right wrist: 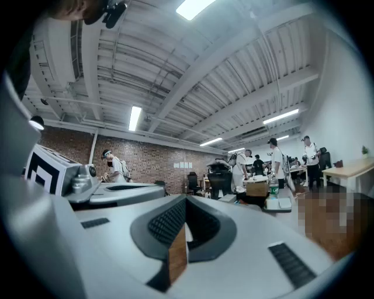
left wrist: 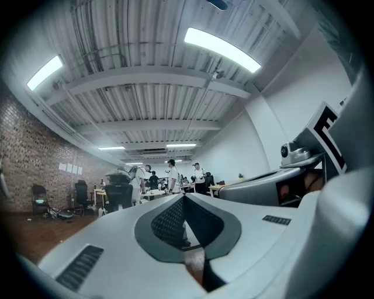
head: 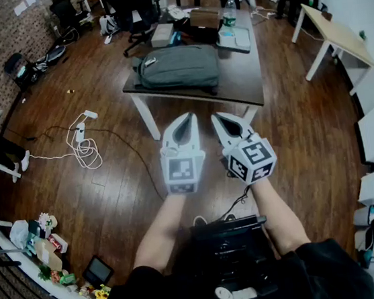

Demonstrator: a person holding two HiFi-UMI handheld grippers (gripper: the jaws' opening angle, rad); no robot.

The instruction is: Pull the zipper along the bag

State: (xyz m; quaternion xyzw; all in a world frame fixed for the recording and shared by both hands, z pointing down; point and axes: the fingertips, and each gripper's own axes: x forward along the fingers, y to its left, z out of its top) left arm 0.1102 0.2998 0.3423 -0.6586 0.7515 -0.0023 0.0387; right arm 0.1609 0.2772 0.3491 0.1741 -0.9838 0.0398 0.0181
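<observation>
Grey fabric, soft and rounded, makes up the one bag (head: 178, 67), which lies flat on the dark rectangular table (head: 236, 82), toward its left end. Behind it on the table stand one cardboard box (head: 204, 16) and one clear plastic bottle (head: 227, 12). Two smooth pale grippers are held level, side by side, short of the table's near edge. The left gripper (head: 182, 120) and the right gripper (head: 220, 117) each have their jaws pressed together on nothing.

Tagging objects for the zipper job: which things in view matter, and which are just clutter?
For the job: grey backpack on the dark table; left gripper and right gripper, both shut, empty.
Lying about: water bottle, cardboard box, power strip, office chair.
</observation>
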